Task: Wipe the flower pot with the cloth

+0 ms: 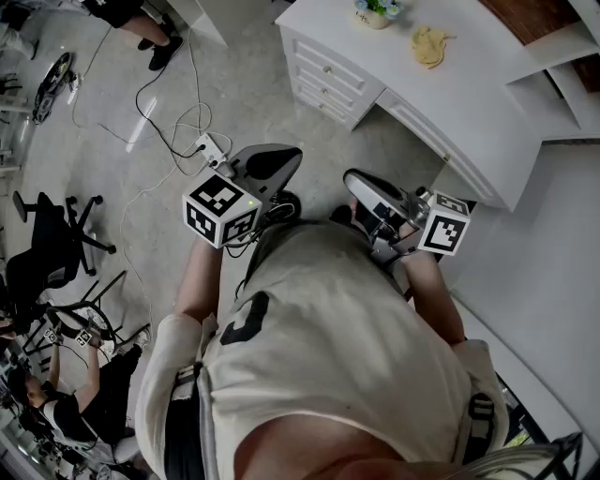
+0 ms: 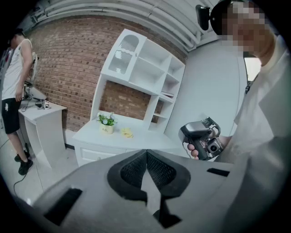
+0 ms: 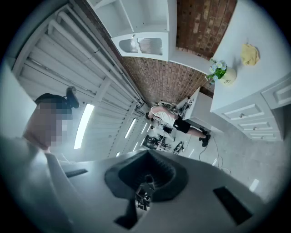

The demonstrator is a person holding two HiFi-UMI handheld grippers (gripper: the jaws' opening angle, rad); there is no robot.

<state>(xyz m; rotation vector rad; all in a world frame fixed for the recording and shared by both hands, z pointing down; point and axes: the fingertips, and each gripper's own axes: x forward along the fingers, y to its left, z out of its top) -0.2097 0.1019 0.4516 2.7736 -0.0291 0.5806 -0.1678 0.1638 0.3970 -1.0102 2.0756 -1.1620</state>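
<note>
A small flower pot (image 1: 377, 11) with green leaves stands on the white desk (image 1: 469, 103) at the top of the head view. A crumpled yellow cloth (image 1: 428, 45) lies just right of it. Both grippers are held close to the person's chest, well short of the desk. My left gripper (image 1: 274, 161) is shut and empty, as is my right gripper (image 1: 367, 192). In the left gripper view the jaws (image 2: 146, 153) meet, with the pot (image 2: 107, 124) and cloth (image 2: 127, 132) far ahead. The right gripper view is tilted; its jaws (image 3: 146, 154) are closed, with the pot (image 3: 223, 73) and cloth (image 3: 249, 53) at the upper right.
The desk has drawers (image 1: 323, 80) on its front and a white shelf unit (image 2: 145, 73) against a brick wall. Cables and a power strip (image 1: 212, 146) lie on the floor. Office chairs (image 1: 52, 244) stand at the left. Another person (image 2: 13, 91) stands by a second desk.
</note>
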